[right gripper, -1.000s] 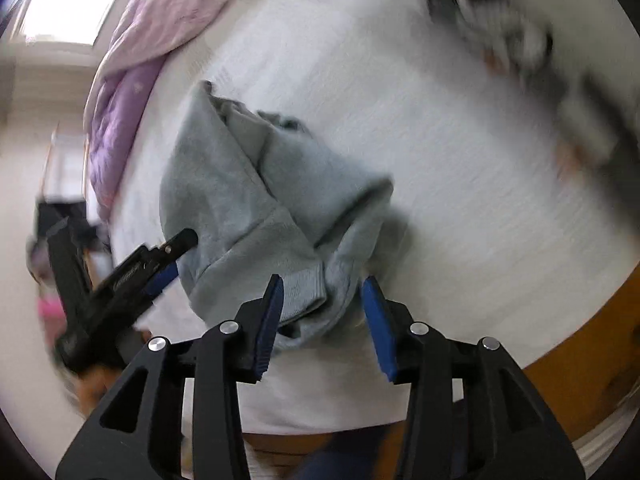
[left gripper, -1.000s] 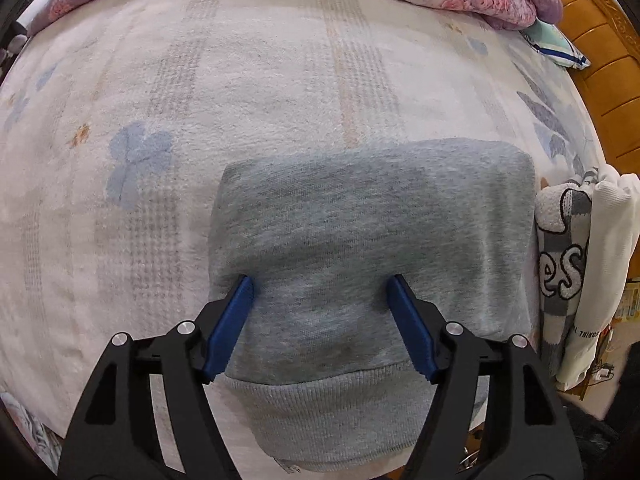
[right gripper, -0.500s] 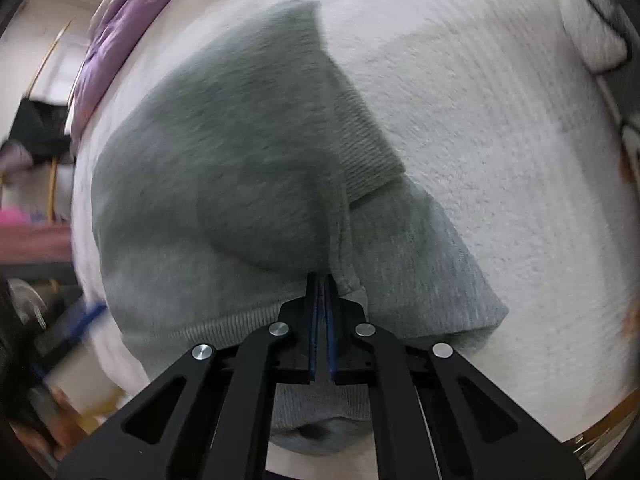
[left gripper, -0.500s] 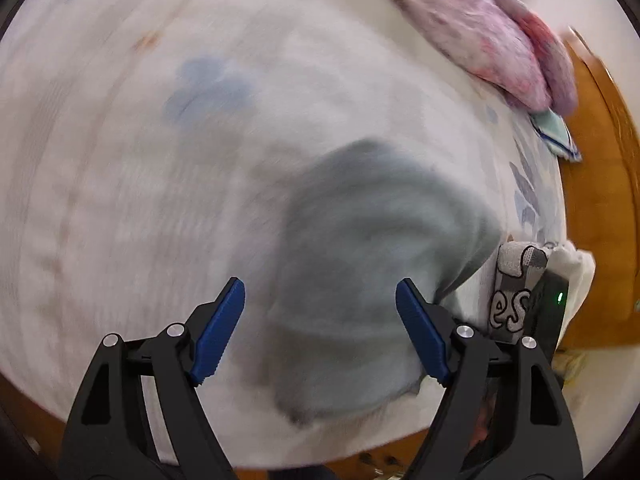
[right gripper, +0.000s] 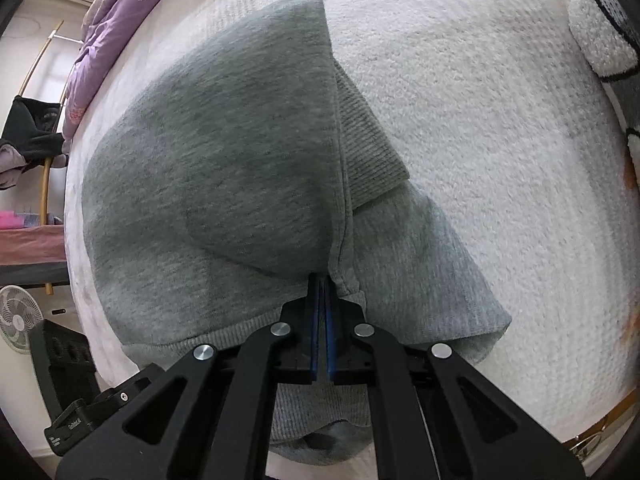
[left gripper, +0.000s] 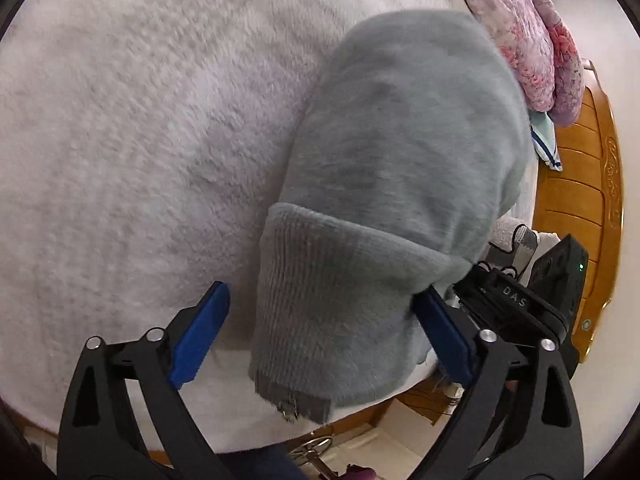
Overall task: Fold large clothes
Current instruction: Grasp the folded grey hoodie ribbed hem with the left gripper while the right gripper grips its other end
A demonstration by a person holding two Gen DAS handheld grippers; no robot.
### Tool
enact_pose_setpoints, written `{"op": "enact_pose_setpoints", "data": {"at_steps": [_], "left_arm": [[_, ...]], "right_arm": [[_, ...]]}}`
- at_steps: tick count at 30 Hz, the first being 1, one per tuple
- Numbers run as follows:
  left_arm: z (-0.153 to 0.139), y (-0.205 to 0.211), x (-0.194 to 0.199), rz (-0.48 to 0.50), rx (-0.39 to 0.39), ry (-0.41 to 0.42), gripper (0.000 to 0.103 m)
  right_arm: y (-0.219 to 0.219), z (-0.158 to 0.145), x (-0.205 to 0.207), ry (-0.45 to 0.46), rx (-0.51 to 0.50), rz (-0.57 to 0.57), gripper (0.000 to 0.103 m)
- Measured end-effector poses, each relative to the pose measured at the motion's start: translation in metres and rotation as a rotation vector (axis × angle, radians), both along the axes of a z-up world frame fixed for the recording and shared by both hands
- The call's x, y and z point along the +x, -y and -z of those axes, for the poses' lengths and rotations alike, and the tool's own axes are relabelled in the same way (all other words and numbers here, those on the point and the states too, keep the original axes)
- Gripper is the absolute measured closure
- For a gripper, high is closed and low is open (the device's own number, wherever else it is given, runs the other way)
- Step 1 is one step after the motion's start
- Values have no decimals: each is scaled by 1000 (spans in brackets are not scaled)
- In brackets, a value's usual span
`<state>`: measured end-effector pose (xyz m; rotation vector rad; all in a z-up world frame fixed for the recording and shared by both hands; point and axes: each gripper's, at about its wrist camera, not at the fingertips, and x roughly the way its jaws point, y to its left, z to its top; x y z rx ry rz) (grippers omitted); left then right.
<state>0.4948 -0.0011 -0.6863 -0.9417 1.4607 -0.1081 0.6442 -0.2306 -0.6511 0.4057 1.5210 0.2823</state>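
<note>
Now right gripper (right gripper: 322, 280) pinching grey sweatshirt (right gripper: 224, 168), left gripper (left gripper: 320, 332) spread

Right claw (right gripper: 322, 300) has clamped onto the grey sweatshirt (right gripper: 224, 168) at its folded edge, having been spread a second ago; left claw (left gripper: 320, 336) has swung aside, sweatshirt now angled between its pads.

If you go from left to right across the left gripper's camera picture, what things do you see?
White fuzzy blanket → grey sweatshirt → pink flowery quilt → wooden bed frame.
</note>
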Motion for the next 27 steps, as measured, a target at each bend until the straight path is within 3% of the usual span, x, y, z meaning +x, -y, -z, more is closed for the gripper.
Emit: {"op": "enact_pose_setpoints", "data": {"at_steps": [2,3,5,8,9,11,12,15,18,21,23,27], "left_arm": [[7,3,5,12,-7,-13,8],[7,3,8,13,-11,-18,15],[0,5,14,34,-19,1,44],[-12,6,19,62,-11,-9,57],[-14,4,21,53,-30,-20,59],[-21,0,26,49,-56,-26,61],[-25,-2,28,41,-77,-32,61],[-40,-11,34,18,-114,-36,62],[-49,-20,43,-5,-149,-57,63],[-56,-24,51,-10,-161,-73,63],[-58,-31,49,-7,-162,-77,63],[-54,-29,50,-8,-170,-89,63]], "right_arm": [[-1,-1,-5,11,12,23,102],[1,-2,-7,19,21,39,102],[7,-4,-11,29,46,81,101],[19,-16,-22,47,85,166,96],[25,-22,-30,50,116,206,88],[37,-35,-47,61,166,300,56],[45,-43,-61,72,181,370,35],[61,-48,-100,53,318,534,32],[76,-20,-153,-55,505,820,24],[71,14,-195,-137,698,1089,24],[61,28,-208,-152,818,1194,24],[41,41,-208,-104,975,1258,20]]}}
